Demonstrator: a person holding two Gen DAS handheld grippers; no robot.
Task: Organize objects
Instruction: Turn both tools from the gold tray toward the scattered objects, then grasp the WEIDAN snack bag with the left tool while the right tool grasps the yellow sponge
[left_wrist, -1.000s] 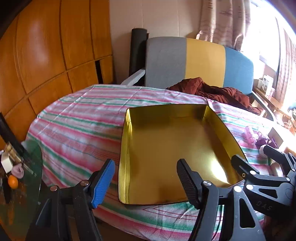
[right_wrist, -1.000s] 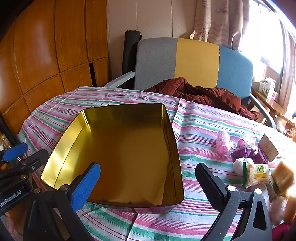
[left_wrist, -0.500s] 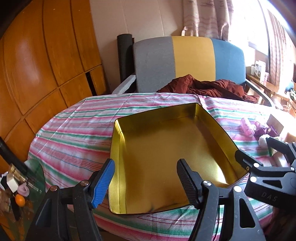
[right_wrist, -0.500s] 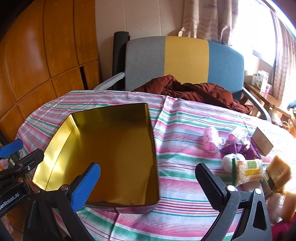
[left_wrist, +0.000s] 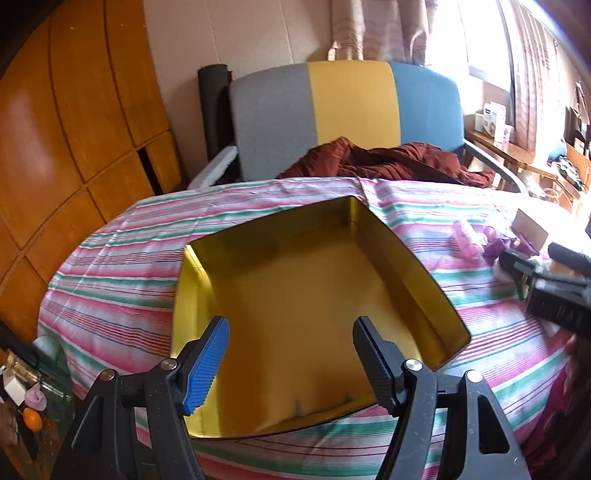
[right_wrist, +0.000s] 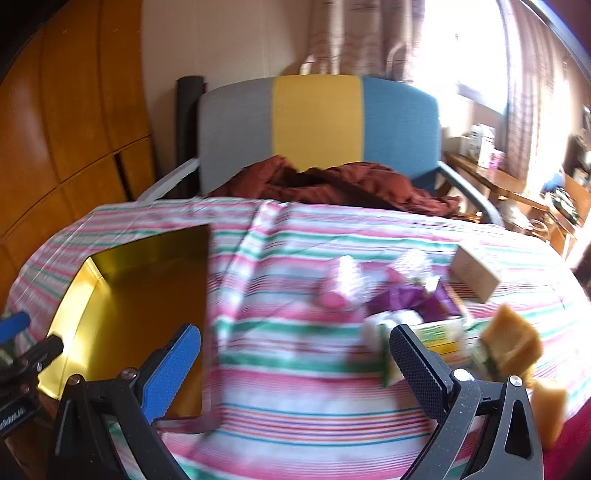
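Observation:
A shallow gold metal tray (left_wrist: 413, 273) lies empty on the striped tablecloth, also at the left of the right wrist view as the gold tray (right_wrist: 92, 280). My left gripper (left_wrist: 288, 356) hovers open over its near edge, holding nothing. My right gripper (right_wrist: 295, 363) is open above bare cloth, between the tray and a cluster of small items: a pink bottle (right_wrist: 341, 286), purple wrapping (right_wrist: 410, 301), a green-and-white packet (right_wrist: 439, 332), a small cardboard box (right_wrist: 474, 275) and brown blocks (right_wrist: 511, 341). The right gripper (left_wrist: 554, 280) also shows at the right edge of the left wrist view.
A grey, yellow and blue chair (left_wrist: 347, 110) with a rust-red garment (left_wrist: 384, 162) stands behind the table. Wooden panelling (left_wrist: 66, 129) fills the left. A side shelf with an orange (left_wrist: 31, 417) sits low left. A cluttered wooden desk (right_wrist: 517, 184) is at the right.
Both views have swung right: the tray has slid leftward in the right wrist view and the cluster of small items has come closer to the right gripper. Both grippers stay open.

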